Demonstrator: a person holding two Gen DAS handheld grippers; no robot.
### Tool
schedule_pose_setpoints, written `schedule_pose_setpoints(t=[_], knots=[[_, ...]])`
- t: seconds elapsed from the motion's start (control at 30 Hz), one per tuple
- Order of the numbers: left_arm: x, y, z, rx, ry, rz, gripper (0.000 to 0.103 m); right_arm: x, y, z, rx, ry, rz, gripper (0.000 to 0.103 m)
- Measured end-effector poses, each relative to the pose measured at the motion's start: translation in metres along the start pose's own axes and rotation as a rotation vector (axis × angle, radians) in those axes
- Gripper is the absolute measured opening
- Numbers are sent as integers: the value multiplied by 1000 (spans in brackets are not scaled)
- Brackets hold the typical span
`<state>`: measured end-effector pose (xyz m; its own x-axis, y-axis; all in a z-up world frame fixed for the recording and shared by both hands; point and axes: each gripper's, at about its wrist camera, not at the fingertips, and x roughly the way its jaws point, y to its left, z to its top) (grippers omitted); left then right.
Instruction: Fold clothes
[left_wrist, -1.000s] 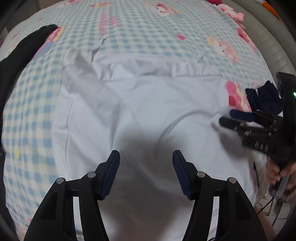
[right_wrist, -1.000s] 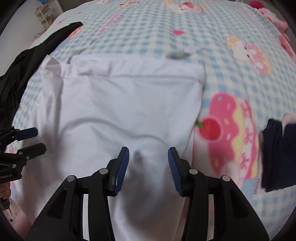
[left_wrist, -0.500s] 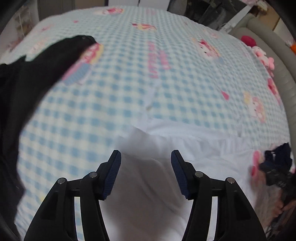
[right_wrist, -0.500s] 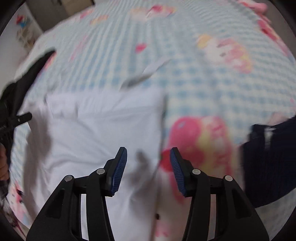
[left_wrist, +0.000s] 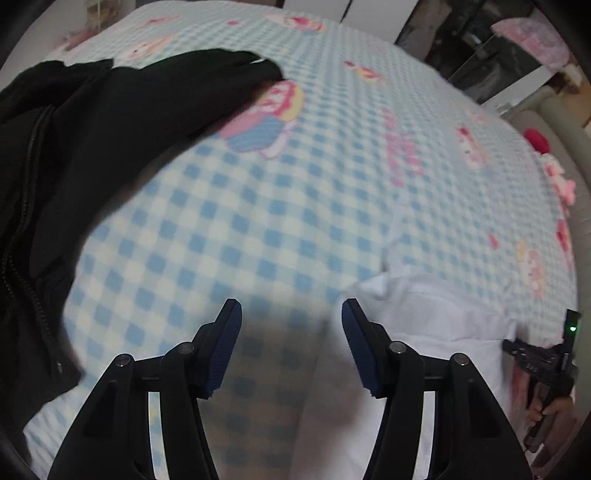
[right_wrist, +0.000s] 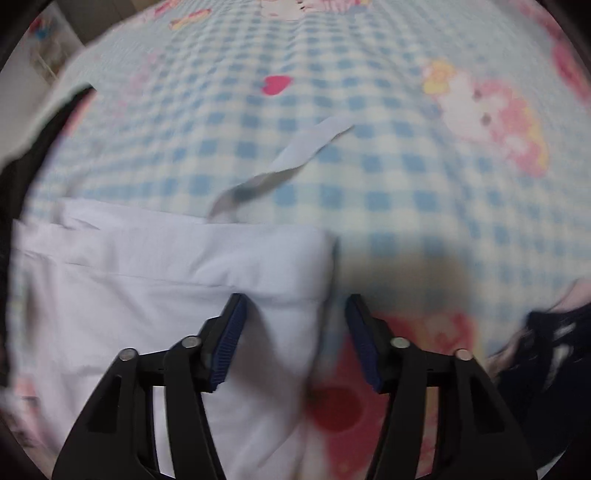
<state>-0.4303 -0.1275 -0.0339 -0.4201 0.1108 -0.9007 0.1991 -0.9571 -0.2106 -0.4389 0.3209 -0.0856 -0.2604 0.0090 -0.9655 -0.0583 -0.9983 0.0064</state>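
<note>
A white garment (right_wrist: 155, 280) lies flat on a blue checked bedspread (right_wrist: 388, 184). Its far right corner sits under my right gripper (right_wrist: 293, 317), which is open and straddles the cloth's right edge. A loose white strap (right_wrist: 295, 151) trails away from the garment's top edge. In the left wrist view my left gripper (left_wrist: 291, 325) is open with nothing between its fingers, hovering over the bedspread (left_wrist: 258, 221) at the white garment's (left_wrist: 436, 325) far left corner. The right gripper (left_wrist: 543, 362), held by a hand, shows at the right edge there.
A black zipped jacket (left_wrist: 74, 147) lies heaped on the left of the bed. Dark navy clothes (right_wrist: 546, 354) lie to the right of the white garment. A padded bed edge (left_wrist: 569, 136) with pink plush toys (left_wrist: 561, 177) runs along the far right.
Both grippers have moved forward from the middle of the white garment to its far corners, the left one drifting left off the cloth. Both stay open.
</note>
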Motion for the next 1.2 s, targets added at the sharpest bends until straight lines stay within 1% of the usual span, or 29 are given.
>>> schedule_pose_setpoints(t=[0.03, 0.07, 0.1, 0.13, 0.2, 0.27, 0.3, 0.37, 0.4, 0.47, 0.53, 0.57, 0.63, 0.67, 0.73, 0.77, 0.8, 0.83, 0.87, 0.9, 0.93, 0.97, 1.0, 1.03, 1.07, 1.1, 1.13, 1.17, 1.2], knots=[[6, -3, 0, 22, 12, 17, 57, 2, 2, -1, -7, -4, -35, 42], [12, -8, -2, 53, 29, 10, 55, 4, 5, -2, -15, -9, -70, 40], [17, -19, -4, 100, 48, -11, 52, 1, 7, -4, -16, -17, -108, 34], [22, -34, -7, 168, 60, -33, 50, -4, 10, -7, -14, -28, -148, 32], [24, -66, -18, 313, 61, -74, 48, -23, 20, -12, -40, -98, -218, 32], [28, -90, -28, 407, 86, -131, 48, -38, 29, -14, -57, -150, -254, 34], [31, -99, -33, 440, 101, -155, 48, -42, 30, -14, -47, -156, -242, 35], [40, -101, -38, 434, 137, -175, 46, -40, 32, -8, -6, -123, -151, 35], [39, -97, -38, 405, 143, -182, 45, -38, 36, -7, 4, -111, -105, 35], [39, -87, -37, 350, 149, -195, 44, -34, 51, -4, -33, -107, -61, 35], [35, -78, -31, 313, 123, -211, 42, -28, 62, -2, -74, -101, -58, 42], [36, -76, -30, 304, 126, -231, 42, -24, 68, -1, -94, -98, -60, 50], [41, -77, -28, 303, 144, -257, 42, -14, 67, 0, -84, -76, -107, 52], [43, -80, -28, 316, 148, -253, 42, -9, 66, 1, -72, -62, -136, 52], [45, -87, -29, 340, 143, -254, 42, -10, 55, 1, 13, -71, -153, 55], [45, -91, -30, 351, 136, -258, 38, -14, 49, -1, 64, -88, -160, 61], [46, -95, -30, 359, 130, -253, 19, -15, 43, -3, 104, -96, -174, 70], [48, -97, -28, 361, 127, -230, 14, -14, 38, -5, 128, -86, -180, 73], [48, -97, -26, 357, 119, -206, 11, -7, 35, -7, 137, -56, -156, 74], [44, -93, -21, 337, 100, -176, 5, 0, 32, -7, 141, -19, -118, 69], [39, -87, -16, 315, 80, -143, 5, 2, 33, -8, 127, -11, -97, 60], [33, -78, -8, 284, 57, -110, 4, 1, 35, -8, 102, -20, -87, 40], [26, -65, 1, 242, 38, -90, 4, 0, 37, -8, 76, -29, -77, 29], [21, -51, 10, 200, 34, -84, 4, -2, 39, -8, 50, -38, -68, 26], [19, -39, 16, 176, 40, -75, 4, -4, 40, -8, 36, -47, -64, 18], [19, -30, 19, 175, 47, -44, 5, -7, 38, -8, 36, -56, -74, 9], [22, -25, 19, 181, 68, -29, 5, -9, 36, -7, 42, -63, -89, 9], [23, -21, 19, 173, 90, -44, 9, -10, 33, -7, 57, -63, -89, 9], [22, -19, 20, 160, 99, -61, 9, -10, 29, -7, 78, -58, -78, 9]])
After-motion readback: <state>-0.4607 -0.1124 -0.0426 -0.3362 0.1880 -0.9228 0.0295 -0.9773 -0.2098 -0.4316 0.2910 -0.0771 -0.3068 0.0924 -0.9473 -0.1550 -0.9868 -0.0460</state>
